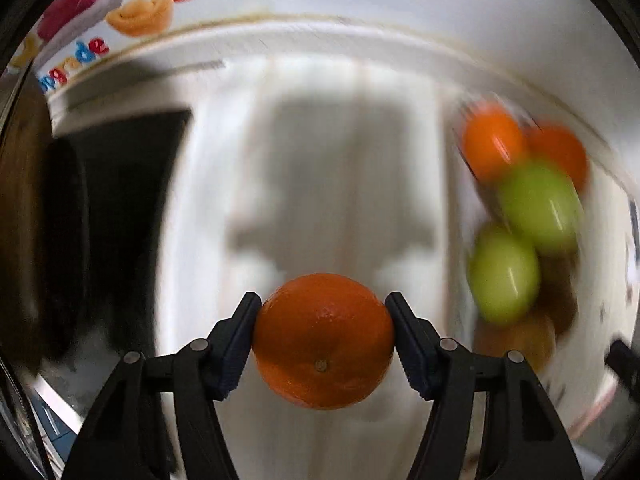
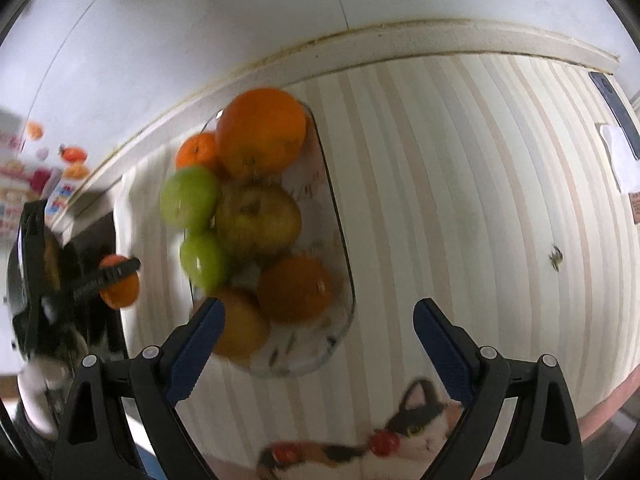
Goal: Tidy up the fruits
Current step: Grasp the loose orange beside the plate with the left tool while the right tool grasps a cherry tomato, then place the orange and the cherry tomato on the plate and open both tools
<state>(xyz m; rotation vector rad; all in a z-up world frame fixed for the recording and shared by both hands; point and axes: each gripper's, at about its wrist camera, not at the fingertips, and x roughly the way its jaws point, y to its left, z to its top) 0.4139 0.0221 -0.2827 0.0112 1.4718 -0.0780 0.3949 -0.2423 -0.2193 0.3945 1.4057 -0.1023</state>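
Holding an orange (image 1: 323, 340) tight in our left gripper (image 1: 322, 341), our right gripper (image 2: 318, 338) jaws wide apart over the glass bowl (image 2: 347, 276) of fruit on the striped counter (image 2: 460, 200).

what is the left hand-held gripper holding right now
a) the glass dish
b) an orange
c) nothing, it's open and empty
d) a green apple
b: in the left wrist view the left hand-held gripper has its two fingers pressed against either side of an orange, while the green apples sit apart in the glass dish.
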